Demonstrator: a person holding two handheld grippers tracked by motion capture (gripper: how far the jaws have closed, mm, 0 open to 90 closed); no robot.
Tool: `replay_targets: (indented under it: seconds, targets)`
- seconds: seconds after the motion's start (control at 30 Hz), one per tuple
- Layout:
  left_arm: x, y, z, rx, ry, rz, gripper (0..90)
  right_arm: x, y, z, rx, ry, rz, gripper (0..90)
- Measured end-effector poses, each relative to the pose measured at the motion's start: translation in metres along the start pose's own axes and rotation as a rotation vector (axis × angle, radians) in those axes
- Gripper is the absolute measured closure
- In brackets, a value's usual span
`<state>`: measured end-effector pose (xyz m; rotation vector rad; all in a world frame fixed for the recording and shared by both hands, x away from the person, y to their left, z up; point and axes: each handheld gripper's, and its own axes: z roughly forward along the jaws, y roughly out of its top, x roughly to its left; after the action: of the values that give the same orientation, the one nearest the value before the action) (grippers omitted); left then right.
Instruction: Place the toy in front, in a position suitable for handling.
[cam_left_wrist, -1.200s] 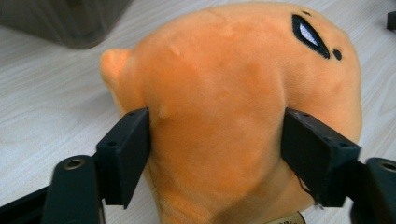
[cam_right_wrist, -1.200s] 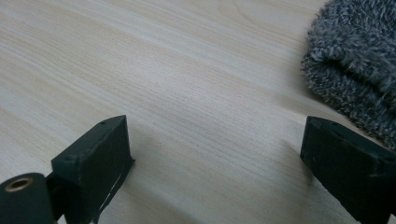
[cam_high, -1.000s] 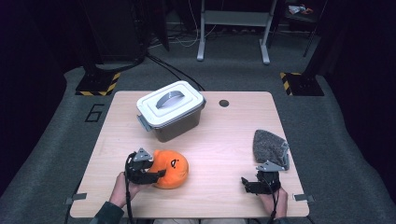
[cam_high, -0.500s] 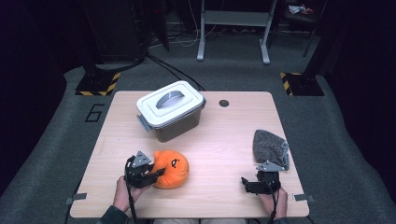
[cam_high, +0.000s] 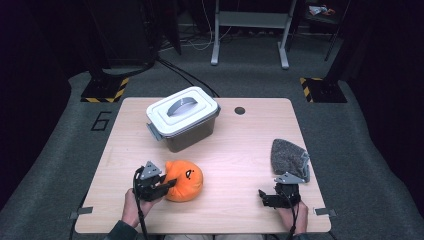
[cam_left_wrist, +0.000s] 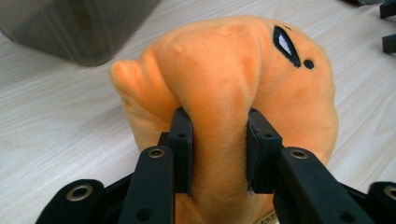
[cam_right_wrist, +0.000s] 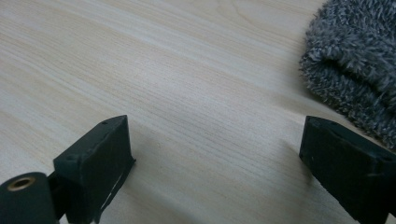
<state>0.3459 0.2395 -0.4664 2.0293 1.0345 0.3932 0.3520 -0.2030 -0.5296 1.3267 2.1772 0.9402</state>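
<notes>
1 orange plush toy (cam_left_wrist: 233, 84) pinched between just-closing left tool (cam_left_wrist: 218, 140) jaws, right tool (cam_right_wrist: 215, 158) wide, empty

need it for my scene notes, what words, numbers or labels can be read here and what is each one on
"6": painted on the grey floor left of the table.
A tag at the base of the orange plush toy, between the left gripper pads, carries print too small to read.

Overhead light brightens the table (cam_high: 235, 150) against dark surroundings; close views are sharp, shadows soft.
</notes>
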Motion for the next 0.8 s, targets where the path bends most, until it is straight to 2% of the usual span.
replay_targets:
  seconds: [0.27,0.43,0.8]
  targets:
    - [-0.004,0.005,-0.002,-0.014,-0.007,0.011,70.2,0.0,0.0,0.0,-0.001,-0.001,0.0,8.4]
    - [-0.008,0.009,-0.002,-0.017,-0.011,0.033,70.7,0.0,0.0,0.0,-0.001,-0.001,0.001,8.3]
    - [-0.017,0.02,0.005,-0.05,-0.02,0.033,70.5,0.0,0.0,0.0,-0.001,-0.001,0.001,8.3]
